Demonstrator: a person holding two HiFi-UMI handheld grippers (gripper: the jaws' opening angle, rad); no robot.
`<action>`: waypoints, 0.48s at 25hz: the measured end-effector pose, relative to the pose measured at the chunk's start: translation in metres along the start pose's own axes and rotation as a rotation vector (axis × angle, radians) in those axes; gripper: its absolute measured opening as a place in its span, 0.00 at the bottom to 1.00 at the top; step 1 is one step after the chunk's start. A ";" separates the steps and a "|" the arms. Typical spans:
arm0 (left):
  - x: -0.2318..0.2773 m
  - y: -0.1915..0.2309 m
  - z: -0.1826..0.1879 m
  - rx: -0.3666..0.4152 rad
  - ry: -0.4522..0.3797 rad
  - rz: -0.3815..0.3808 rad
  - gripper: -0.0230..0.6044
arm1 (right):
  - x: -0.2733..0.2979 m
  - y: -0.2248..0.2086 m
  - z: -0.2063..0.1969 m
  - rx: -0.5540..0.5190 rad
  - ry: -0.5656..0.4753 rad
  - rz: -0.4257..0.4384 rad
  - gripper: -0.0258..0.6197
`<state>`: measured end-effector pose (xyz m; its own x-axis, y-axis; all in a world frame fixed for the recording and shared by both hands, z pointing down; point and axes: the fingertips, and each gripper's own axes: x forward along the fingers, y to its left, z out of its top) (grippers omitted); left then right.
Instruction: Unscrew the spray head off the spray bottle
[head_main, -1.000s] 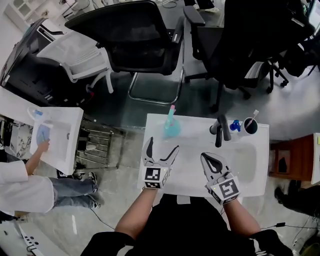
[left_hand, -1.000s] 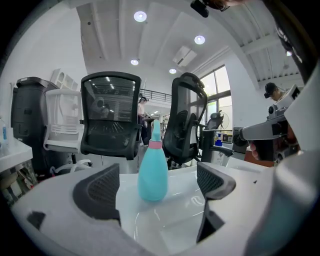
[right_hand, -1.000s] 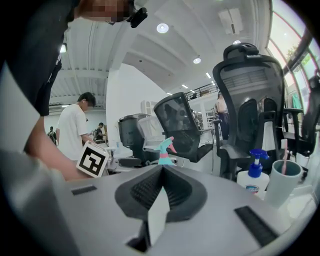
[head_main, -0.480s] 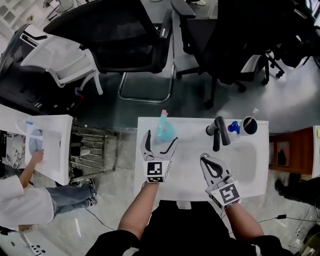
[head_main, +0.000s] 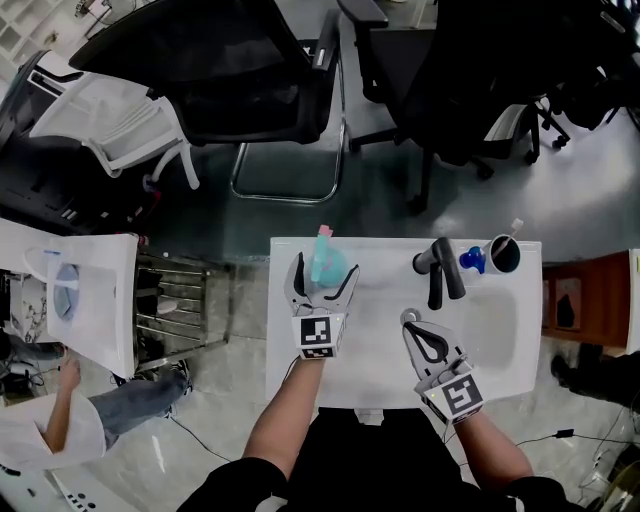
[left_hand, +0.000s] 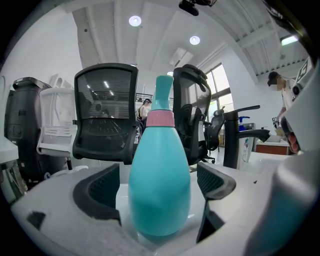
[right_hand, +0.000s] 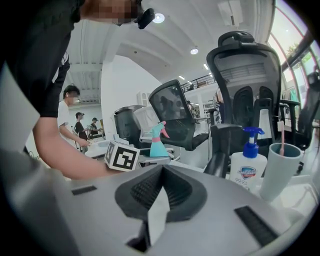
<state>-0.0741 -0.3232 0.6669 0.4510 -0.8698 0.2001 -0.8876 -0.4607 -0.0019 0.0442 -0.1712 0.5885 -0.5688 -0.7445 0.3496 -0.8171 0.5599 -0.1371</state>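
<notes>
The teal spray bottle (head_main: 326, 262) stands upright on the white surface (head_main: 380, 352), well to the left of the black faucet (head_main: 437, 268) and about level with it along the far edge. Its spray head, with the pink collar (left_hand: 161, 118) under it, is on the bottle. The left tool (head_main: 325, 282) lies on the near side of the bottle, also left of the faucet, with its jaws spread wide. In the left gripper view the bottle's body (left_hand: 160, 172) sits between the two dark ribbed pads (left_hand: 98, 192), and a gap shows on each side, so neither pad touches it. The right tool (head_main: 412, 322) rests on the surface just in front of the faucet. Its jaws are pressed together with nothing between them, as the right gripper view shows at the meeting pads (right_hand: 160, 192). Just to the right of the faucet stand a white soap bottle with a blue pump (right_hand: 248, 167) and a cup (right_hand: 281, 170) holding a toothbrush (right_hand: 281, 136). From the right tool the spray bottle (right_hand: 157, 145) appears far to the left of the faucet, with the left tool's marker cube (right_hand: 121, 156) in front of it.
</notes>
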 end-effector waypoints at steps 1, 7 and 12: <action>0.002 0.001 0.001 -0.002 -0.007 0.004 0.78 | 0.001 0.000 -0.001 0.003 0.002 0.001 0.05; 0.009 0.001 -0.007 -0.005 0.000 0.024 0.78 | 0.000 -0.001 -0.011 0.003 0.009 -0.005 0.05; 0.015 0.002 -0.010 -0.002 0.002 0.037 0.78 | 0.001 -0.003 -0.012 0.019 0.014 -0.010 0.05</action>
<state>-0.0698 -0.3348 0.6798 0.4175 -0.8859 0.2020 -0.9039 -0.4277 -0.0075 0.0470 -0.1691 0.6002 -0.5590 -0.7450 0.3640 -0.8246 0.5452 -0.1506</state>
